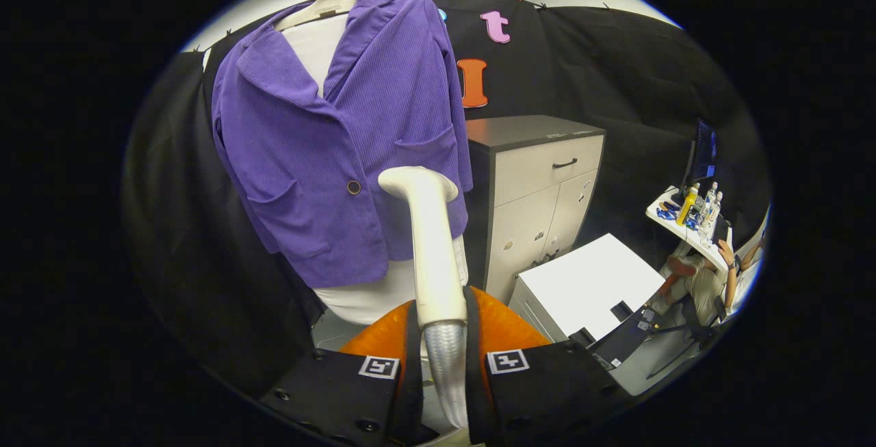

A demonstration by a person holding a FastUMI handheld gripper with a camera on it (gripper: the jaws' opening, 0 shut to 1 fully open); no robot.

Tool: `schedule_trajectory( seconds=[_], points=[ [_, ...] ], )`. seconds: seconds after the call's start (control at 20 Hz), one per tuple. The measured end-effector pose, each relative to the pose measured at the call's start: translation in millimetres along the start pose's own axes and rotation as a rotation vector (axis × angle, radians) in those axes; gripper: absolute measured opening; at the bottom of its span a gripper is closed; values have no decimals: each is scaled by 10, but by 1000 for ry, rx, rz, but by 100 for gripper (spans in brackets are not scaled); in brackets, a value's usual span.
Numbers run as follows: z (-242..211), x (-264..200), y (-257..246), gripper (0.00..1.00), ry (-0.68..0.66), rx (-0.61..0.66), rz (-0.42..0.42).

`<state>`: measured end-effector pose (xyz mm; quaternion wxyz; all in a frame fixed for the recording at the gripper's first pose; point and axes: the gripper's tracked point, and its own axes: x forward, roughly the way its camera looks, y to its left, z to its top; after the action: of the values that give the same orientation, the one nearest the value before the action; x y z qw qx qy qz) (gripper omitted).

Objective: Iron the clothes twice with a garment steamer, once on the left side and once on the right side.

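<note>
Both fingers of the gripper point(441, 365) clamp the steamer point(430, 241) handle low, so its head points up at the purple jacket point(328, 146) hanging just beyond, near its right-hand hem.

You've got a purple ribbed jacket point(342, 152) with a brown button point(353, 187), hanging over something white on a pale hanger point(316, 7). Your steamer point(430, 248) is cream with a silvery braided hose point(448, 372). The cabinet point(540, 194) beside it is off-white with a dark grey top, and the low box point(582, 283) is white.
</note>
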<state>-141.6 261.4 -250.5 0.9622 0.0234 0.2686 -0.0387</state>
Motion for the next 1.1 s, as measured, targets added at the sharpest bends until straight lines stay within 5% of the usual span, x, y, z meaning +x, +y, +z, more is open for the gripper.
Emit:
schedule_trajectory(
  seconds=[1.1],
  points=[
    [1683,-1138,455,33,-362,41,72]
  ],
)
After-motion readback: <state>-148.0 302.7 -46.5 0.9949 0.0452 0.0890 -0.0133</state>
